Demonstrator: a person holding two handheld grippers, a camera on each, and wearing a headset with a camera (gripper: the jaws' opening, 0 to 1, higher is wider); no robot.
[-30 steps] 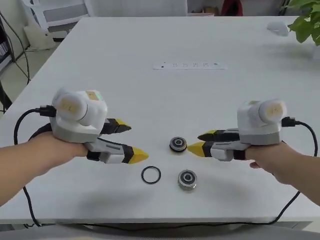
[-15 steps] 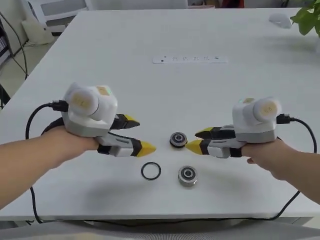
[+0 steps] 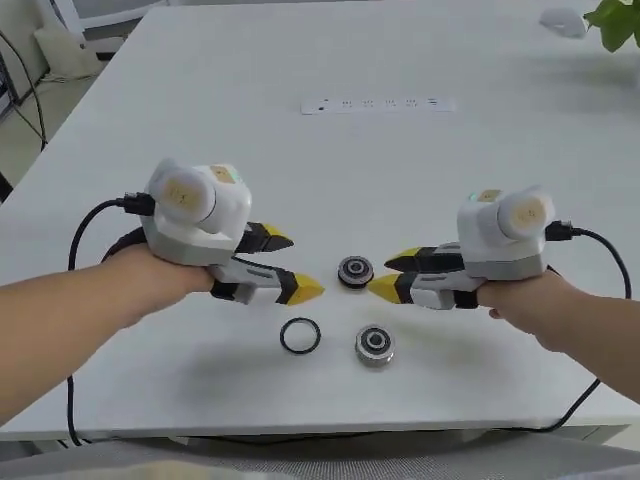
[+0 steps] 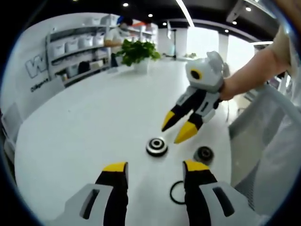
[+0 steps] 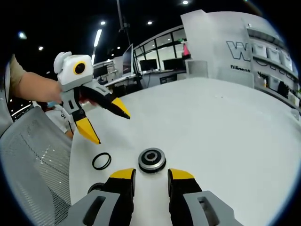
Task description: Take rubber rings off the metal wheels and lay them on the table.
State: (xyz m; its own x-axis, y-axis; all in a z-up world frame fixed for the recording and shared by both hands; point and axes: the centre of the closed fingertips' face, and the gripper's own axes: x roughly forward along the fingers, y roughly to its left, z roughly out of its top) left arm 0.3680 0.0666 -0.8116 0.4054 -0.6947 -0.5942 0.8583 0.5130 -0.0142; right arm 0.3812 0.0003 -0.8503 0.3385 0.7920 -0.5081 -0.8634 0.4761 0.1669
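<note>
Left gripper (image 3: 303, 265) facing right gripper (image 3: 380, 275)

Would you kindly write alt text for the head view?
The left gripper and right gripper, both open, point inward at a metal wheel between them on a white table; a loose rubber ring and a second wheel lie nearer the person.

A large "W" opens otherwise unreadable lettering on the white wall (image 5: 233, 48).

Head view: we look down and forward over table (image 3: 420, 170) from near edge, fairly close. Left gripper view: low, near table, facing right gripper (image 4: 173, 133). Right gripper view: low, facing left gripper (image 5: 111, 128). All three share wheel (image 3: 355, 271), ring (image 3: 300, 335).
</note>
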